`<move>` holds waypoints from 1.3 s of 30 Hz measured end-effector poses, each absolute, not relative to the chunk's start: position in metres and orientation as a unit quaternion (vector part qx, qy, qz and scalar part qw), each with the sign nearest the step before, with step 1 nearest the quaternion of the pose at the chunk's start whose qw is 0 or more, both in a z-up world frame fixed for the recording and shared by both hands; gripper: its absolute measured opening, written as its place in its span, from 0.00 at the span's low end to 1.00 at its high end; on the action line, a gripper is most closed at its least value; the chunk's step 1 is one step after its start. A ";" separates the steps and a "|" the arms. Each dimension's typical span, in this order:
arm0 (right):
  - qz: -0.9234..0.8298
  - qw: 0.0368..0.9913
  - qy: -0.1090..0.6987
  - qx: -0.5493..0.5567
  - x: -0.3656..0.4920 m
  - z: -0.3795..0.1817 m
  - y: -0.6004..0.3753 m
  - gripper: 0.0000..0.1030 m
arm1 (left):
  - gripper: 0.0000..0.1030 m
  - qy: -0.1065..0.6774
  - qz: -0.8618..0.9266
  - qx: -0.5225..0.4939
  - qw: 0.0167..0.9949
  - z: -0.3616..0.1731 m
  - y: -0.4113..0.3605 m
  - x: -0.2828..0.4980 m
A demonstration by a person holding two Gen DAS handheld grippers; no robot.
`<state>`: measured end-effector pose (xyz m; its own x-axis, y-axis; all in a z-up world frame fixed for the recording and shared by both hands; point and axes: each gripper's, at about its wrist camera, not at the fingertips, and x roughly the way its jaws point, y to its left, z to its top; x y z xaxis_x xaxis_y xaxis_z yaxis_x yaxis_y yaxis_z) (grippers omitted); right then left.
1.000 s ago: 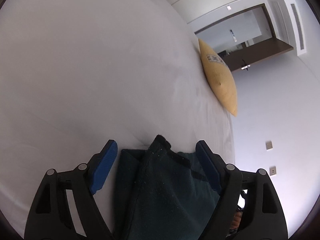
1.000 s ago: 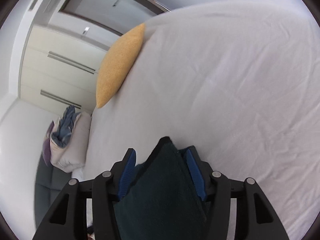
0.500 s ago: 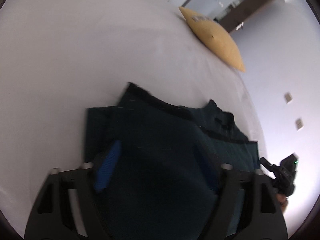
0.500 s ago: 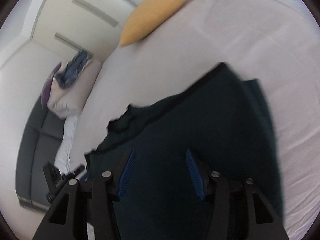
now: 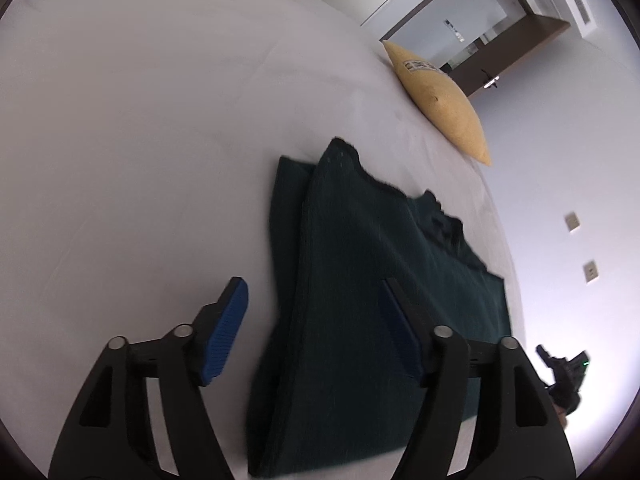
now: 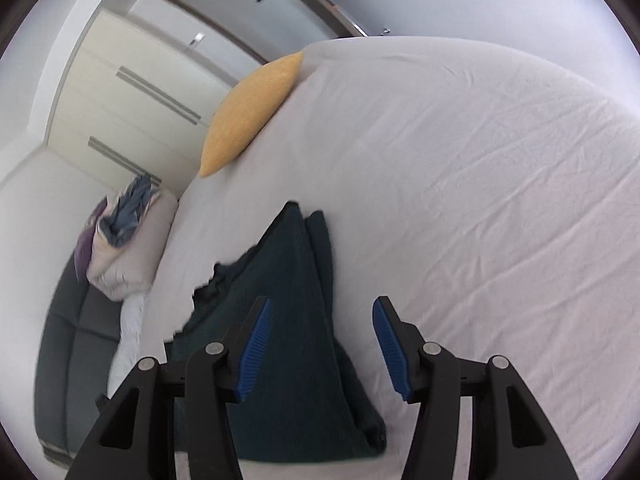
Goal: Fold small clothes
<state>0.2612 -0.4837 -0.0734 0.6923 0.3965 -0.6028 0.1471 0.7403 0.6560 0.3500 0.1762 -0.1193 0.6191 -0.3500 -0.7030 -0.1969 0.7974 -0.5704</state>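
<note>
A dark green garment (image 5: 360, 280) lies folded on the white bed sheet (image 5: 140, 140); it also shows in the right wrist view (image 6: 296, 320). My left gripper (image 5: 316, 320) is open above the garment's left edge, holding nothing. My right gripper (image 6: 322, 344) is open above the garment's right edge, also empty. Both grippers have blue pads (image 5: 224, 336) on black fingers. The other gripper's black tip (image 5: 560, 364) shows at the right edge of the left wrist view.
A yellow cushion (image 5: 440, 96) lies at the bed's far edge, also in the right wrist view (image 6: 248, 112). A pile of clothes on a pale pillow (image 6: 124, 232) sits on a dark sofa (image 6: 76, 340) left of the bed. A doorway (image 5: 472, 32) and wardrobes lie beyond.
Both grippers held the bunched garment a second ago. They laid it down on the sheet, opened and drew back; the garment now lies flat and free.
</note>
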 end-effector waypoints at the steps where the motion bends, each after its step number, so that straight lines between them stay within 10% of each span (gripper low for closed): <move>1: 0.075 0.852 0.388 0.342 0.257 -0.072 -0.479 0.56 | 0.72 0.434 -0.045 -0.310 0.844 -0.118 0.174 0.346; 11: 0.069 0.856 0.426 0.286 0.247 -0.093 -0.451 0.58 | 0.70 0.455 -0.092 -0.261 0.846 -0.123 0.141 0.308; 20: 0.057 0.857 0.455 0.236 0.233 -0.109 -0.444 0.17 | 0.25 0.470 -0.092 -0.277 0.833 -0.143 0.153 0.286; 25: 0.050 0.862 0.453 0.222 0.228 -0.109 -0.442 0.12 | 0.08 0.474 -0.085 -0.272 0.833 -0.152 0.153 0.287; 39: 0.059 0.856 0.454 0.241 0.222 -0.123 -0.453 0.13 | 0.07 0.457 -0.093 -0.304 0.831 -0.164 0.160 0.280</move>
